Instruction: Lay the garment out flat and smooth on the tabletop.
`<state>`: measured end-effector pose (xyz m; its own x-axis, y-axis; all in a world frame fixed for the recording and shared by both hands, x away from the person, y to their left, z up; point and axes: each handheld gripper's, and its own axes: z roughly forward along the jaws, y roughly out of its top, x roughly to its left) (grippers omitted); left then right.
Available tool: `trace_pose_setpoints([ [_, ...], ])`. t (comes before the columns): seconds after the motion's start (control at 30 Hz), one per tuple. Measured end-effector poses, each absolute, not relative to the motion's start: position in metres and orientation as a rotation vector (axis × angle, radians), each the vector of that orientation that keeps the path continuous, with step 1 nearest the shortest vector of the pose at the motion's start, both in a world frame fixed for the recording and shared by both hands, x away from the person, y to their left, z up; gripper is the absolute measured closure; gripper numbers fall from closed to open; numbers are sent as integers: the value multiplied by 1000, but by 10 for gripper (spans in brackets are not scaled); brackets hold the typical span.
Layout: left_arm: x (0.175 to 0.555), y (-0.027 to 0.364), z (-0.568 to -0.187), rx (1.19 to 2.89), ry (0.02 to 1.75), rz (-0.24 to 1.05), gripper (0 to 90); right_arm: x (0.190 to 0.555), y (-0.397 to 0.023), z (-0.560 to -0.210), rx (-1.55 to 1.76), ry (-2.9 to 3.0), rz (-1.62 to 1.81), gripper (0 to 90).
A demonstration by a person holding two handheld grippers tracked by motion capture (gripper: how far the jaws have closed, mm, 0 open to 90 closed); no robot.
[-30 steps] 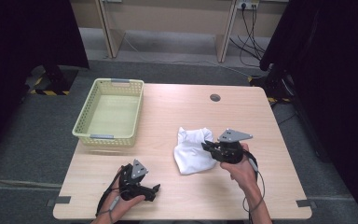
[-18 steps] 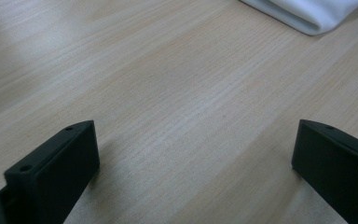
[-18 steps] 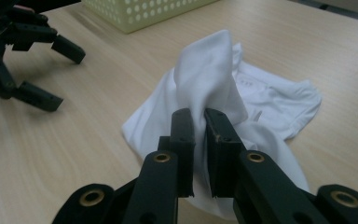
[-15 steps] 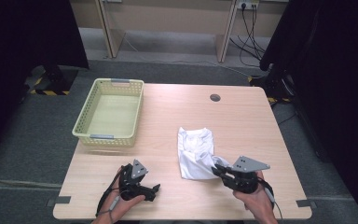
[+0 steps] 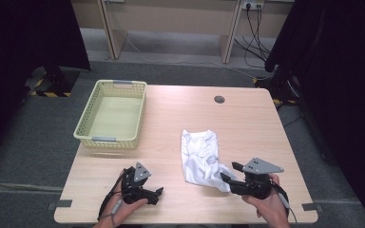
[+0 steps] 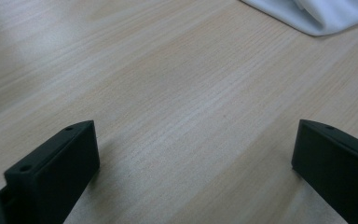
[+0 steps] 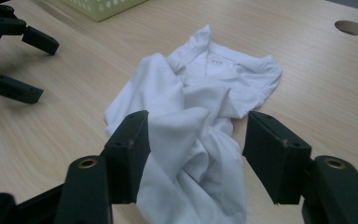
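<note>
So compared with a second back, the right tongs (image 5: 227, 172) have come from the middle of the table (image 5: 171, 114) to its near edge, and the white shirt (image 5: 201, 154) got dragged out with them: it was a bunched lump, now it lies stretched long, collar toward the far side and the rumpled hem toward the person. The jaws of the right tongs have just been opening; in the right gripper view (image 7: 193, 140) they stand fairly wide with the hem of the shirt (image 7: 200, 121) lying loose between them, cloth brushing the left jaw but not pinched. The left tongs (image 5: 158, 192) haven't budged, parked at the near left edge in the person's hand, jaws wide apart over bare wood with nothing in them (image 6: 191, 158).

Around it: a pale yellow basket (image 5: 95, 135) sits at the far left, well apart from the shirt, and a round cable hole (image 5: 219, 99) is near the far edge. Nothing lies between shirt and basket.
</note>
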<state>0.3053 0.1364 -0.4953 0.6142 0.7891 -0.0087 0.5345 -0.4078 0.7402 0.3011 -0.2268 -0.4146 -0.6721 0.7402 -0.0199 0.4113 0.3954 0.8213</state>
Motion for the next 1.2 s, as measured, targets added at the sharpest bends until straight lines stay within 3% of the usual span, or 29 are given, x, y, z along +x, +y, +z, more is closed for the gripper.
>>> trace_pose_setpoints([
  [0.3, 305, 136, -495, 2111, 1037, 448, 0, 326, -183, -435, 1004, 2403, 1067, 335],
  [0.33, 305, 136, -495, 2111, 1036, 448, 0, 329, -182, -438, 1012, 2404, 1043, 363],
  [0.43, 305, 136, -495, 2111, 1036, 448, 0, 331, -181, -448, 931, 2457, 1052, 663],
  [0.47, 305, 136, -495, 2111, 1037, 448, 0, 328, -181, -449, 888, 2476, 1059, 718],
  [0.57, 305, 137, -495, 2111, 1035, 447, 0, 312, -186, -445, 799, 2500, 1096, 796],
  [0.67, 305, 137, -495, 2110, 1034, 446, 0, 291, -194, -441, 754, 2497, 1107, 806],
  [0.83, 305, 137, -495, 2109, 1035, 447, 0, 261, -207, -442, 732, 2524, 1159, 778],
  [0.9, 305, 137, -495, 2109, 1035, 447, 0, 254, -211, -444, 735, 2551, 1174, 706],
  [0.97, 305, 137, -495, 2109, 1035, 447, 0, 255, -216, -443, 819, 2523, 1175, 551],
  [1.1, 305, 137, -495, 2109, 1035, 447, 0, 270, -223, -432, 931, 2436, 1192, 444],
  [1.2, 305, 137, -495, 2112, 1034, 447, 0, 285, -224, -428, 992, 2387, 1189, 414],
])
